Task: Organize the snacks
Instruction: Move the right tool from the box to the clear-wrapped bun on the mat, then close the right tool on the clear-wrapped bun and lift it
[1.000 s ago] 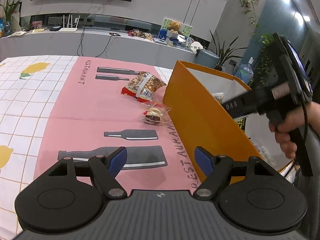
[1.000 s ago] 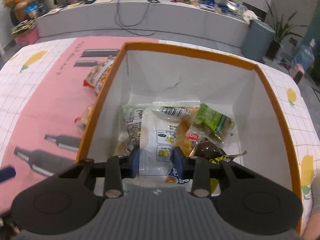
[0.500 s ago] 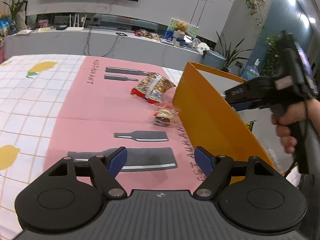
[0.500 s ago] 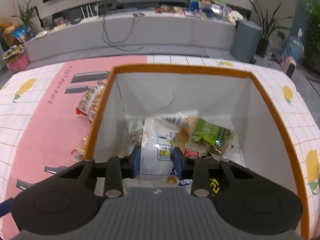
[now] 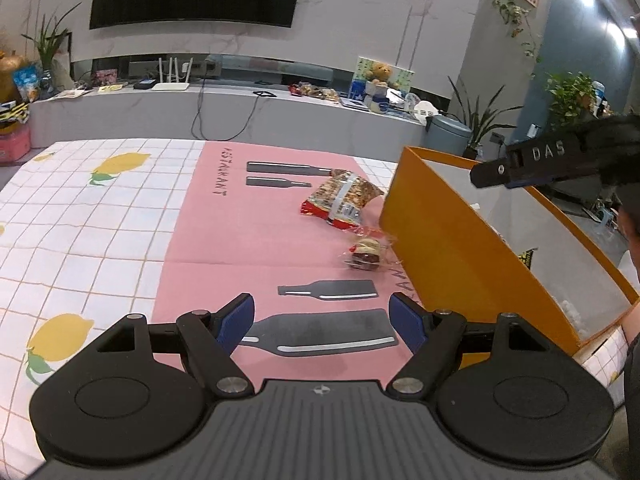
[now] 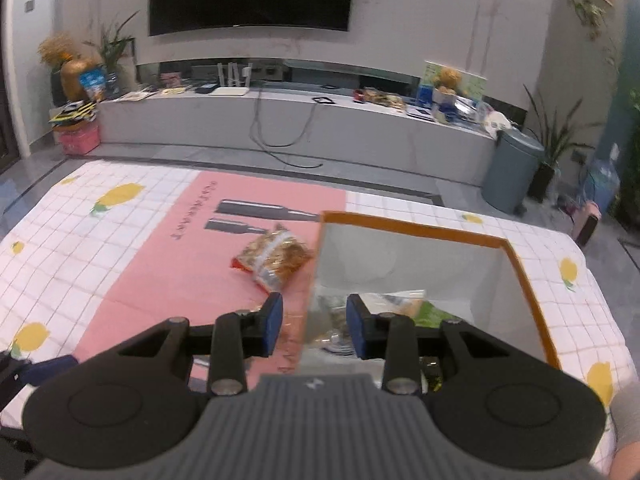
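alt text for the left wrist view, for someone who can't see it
An open, empty left gripper hovers over a pink mat where a peanut bag and a small wrapped snack lie beside an orange box; the right gripper hangs above the box.

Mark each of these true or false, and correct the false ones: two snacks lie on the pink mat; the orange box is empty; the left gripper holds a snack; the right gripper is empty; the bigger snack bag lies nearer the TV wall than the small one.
1. Two snacks lie on the pink mat. True: a peanut bag and a small clear-wrapped snack.
2. The orange box is empty. False: packets lie inside it.
3. The left gripper holds a snack. False: its jaws stand open with nothing between them.
4. The right gripper is empty. True: nothing sits between its pads.
5. The peanut bag lies nearer the TV wall than the small snack. True.
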Available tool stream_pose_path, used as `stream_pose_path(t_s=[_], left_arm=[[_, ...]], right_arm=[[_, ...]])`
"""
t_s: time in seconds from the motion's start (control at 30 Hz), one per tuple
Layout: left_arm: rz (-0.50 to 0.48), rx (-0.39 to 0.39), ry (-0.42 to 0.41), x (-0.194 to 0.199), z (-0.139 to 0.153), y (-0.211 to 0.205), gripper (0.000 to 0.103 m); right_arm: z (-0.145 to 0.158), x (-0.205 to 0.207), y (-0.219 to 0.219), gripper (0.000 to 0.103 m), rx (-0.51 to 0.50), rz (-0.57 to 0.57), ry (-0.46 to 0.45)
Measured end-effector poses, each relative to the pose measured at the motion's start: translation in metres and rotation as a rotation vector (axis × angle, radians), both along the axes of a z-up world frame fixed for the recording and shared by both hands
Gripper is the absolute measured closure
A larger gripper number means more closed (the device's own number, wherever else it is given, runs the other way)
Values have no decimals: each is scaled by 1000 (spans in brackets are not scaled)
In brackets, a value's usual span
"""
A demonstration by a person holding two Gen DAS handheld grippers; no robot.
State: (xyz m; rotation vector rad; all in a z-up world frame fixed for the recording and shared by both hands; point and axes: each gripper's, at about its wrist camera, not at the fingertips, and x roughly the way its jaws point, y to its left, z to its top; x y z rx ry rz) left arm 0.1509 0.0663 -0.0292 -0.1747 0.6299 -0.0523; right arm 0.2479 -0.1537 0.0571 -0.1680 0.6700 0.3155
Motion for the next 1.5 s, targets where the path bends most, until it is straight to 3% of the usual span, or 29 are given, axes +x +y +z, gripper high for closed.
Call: stream_pose_path(t_s=[0.23,0.43,0.73,0.87,1.0,1.17,1.37,1.5], left_arm=[[76,5,17,5,1,18,13],[172,79,14,11,-1,31,13],[254,59,53,17,-4,48,13],[283,36,69,20,-7,57,13],[291,7,80,25,-8,60,13],[329,22,97,32,-12,63,15],[376,-77,129,36,-15,84,15],[391,-150,148,36,-19,94,15]], right_arm=[[-16,-7,35,69,33,22,19],[-38,-3,64,69,30,-1,36],[-75,12,88,68,20,-145,11],[-94,28,93,59,26,-251,18],[-110,43,98,59,41,-345,26],[-120,55,107,43,44,-391,20],[-130,67,123,17,20,-410,22],[-147,78,132,17,-6,-442,28]])
